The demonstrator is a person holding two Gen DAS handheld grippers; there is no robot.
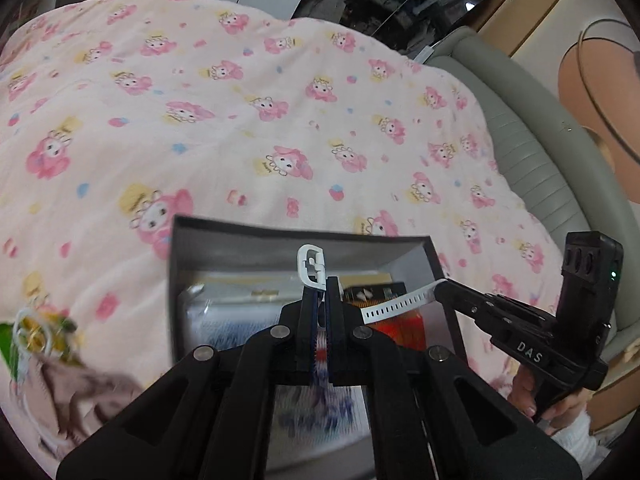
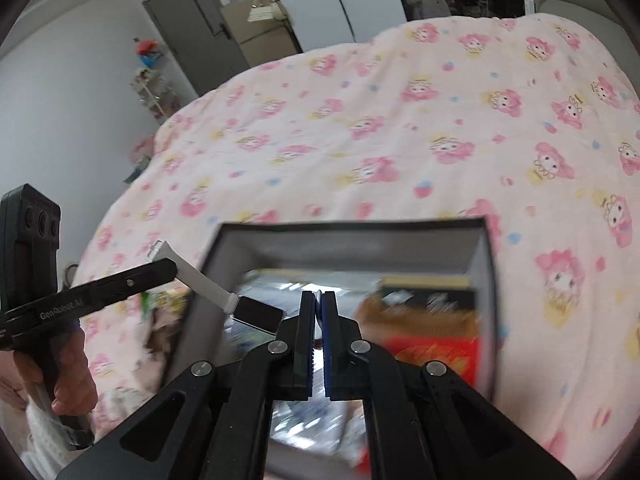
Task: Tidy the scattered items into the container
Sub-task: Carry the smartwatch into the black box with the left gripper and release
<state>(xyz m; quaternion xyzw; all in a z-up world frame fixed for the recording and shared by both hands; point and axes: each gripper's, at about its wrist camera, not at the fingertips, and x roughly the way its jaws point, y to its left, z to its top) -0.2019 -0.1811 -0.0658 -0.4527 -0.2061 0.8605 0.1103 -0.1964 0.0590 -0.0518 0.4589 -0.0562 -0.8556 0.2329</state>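
A grey open box (image 1: 280, 240) (image 2: 486, 256) lies on the pink blanket and holds silver packets and a red-and-black packet (image 1: 400, 320) (image 2: 432, 340). A smartwatch with a white strap hangs over the box; its black face (image 2: 258, 314) shows in the right wrist view. My left gripper (image 1: 318, 292) (image 2: 170, 268) is shut on the buckle end of the strap (image 1: 310, 264) (image 2: 200, 280). My right gripper (image 2: 319, 300) (image 1: 438, 290) is shut on the perforated strap end (image 1: 396, 304).
A pink cartoon-print blanket (image 1: 240, 120) (image 2: 400, 140) covers the bed. A beige cloth and a green-yellow packet with a white cord (image 1: 44, 336) lie left of the box. A grey padded bed frame (image 1: 532, 160) runs along the right. A door (image 2: 188, 32) and shelves stand beyond.
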